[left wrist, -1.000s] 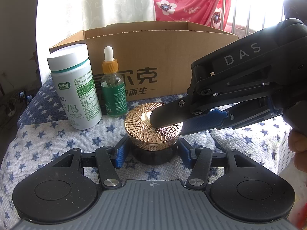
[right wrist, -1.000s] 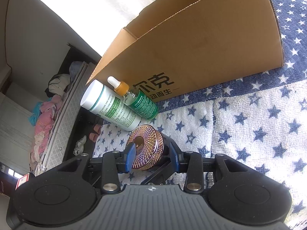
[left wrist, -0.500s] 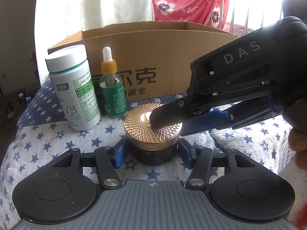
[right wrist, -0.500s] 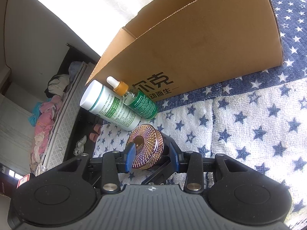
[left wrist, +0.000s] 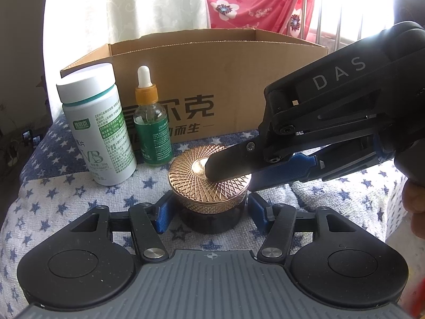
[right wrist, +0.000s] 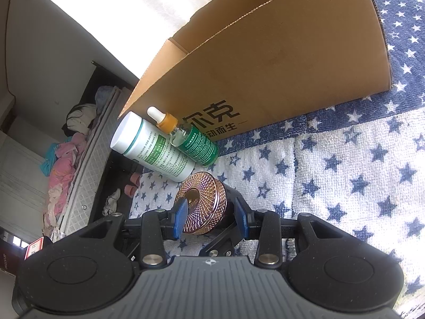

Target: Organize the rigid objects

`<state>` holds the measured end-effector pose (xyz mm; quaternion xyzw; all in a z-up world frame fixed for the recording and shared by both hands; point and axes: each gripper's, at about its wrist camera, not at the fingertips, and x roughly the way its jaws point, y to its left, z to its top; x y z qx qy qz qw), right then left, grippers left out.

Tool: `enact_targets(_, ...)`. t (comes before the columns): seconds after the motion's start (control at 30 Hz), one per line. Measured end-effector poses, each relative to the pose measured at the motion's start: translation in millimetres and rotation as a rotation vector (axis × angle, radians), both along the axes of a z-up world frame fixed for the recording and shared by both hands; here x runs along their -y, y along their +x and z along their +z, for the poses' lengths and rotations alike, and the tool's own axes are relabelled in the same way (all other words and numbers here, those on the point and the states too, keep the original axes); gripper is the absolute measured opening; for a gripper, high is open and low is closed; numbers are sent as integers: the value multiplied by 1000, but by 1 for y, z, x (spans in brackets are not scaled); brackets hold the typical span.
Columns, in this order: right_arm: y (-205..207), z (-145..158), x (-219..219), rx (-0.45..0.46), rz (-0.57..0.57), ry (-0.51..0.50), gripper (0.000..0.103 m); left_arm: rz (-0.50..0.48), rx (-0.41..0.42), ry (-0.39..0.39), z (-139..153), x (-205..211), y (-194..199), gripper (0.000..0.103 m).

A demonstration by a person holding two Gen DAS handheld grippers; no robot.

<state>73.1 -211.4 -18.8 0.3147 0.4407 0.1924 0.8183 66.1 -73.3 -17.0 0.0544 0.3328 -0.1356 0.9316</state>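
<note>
A jar (left wrist: 209,183) with a rose-gold patterned lid and a dark body stands on the star-print cloth (left wrist: 66,199). My left gripper (left wrist: 210,211) straddles its lower part. Its jaws are opening, with the blue pads (left wrist: 164,212) close beside the jar and not pressing. My right gripper (left wrist: 231,175) reaches in from the right, rolled over. One finger lies across the lid's top and the blue one sits at the jar's right side, shut on the jar. In the right wrist view the jar (right wrist: 204,204) sits between that gripper's (right wrist: 209,216) pads.
A white pill bottle (left wrist: 97,125) and a green dropper bottle (left wrist: 151,125) stand left of the jar, in front of an open cardboard box (left wrist: 239,93). The cloth drops off at the left to a floor with clothes (right wrist: 61,164). A hand (left wrist: 414,196) shows at the right edge.
The left gripper's pads have spread slightly apart from the jar. The right gripper and the jar have kept their place.
</note>
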Motion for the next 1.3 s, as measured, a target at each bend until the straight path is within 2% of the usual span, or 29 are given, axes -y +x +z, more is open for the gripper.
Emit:
enact_targets(0.47, 0, 1, -1, 4, 1, -10, 42, 2, 2, -2, 6, -11, -16, 56)
enact_targets(1.03, 7, 3, 4, -2, -2, -15, 42, -21, 4, 5, 7, -11, -3, 56)
enact_targets(1.2, 8, 2, 4, -2, 0, -17, 42, -24, -7, -1, 8, -15, 11, 56)
enact_targets(1.23, 7, 2, 4, -2, 0, -17, 42, -24, -10, -4, 8, -16, -1, 56)
enact_targets(1.3, 8, 2, 4, -2, 0, -17, 42, -26, -15, -9, 8, -18, 0, 56)
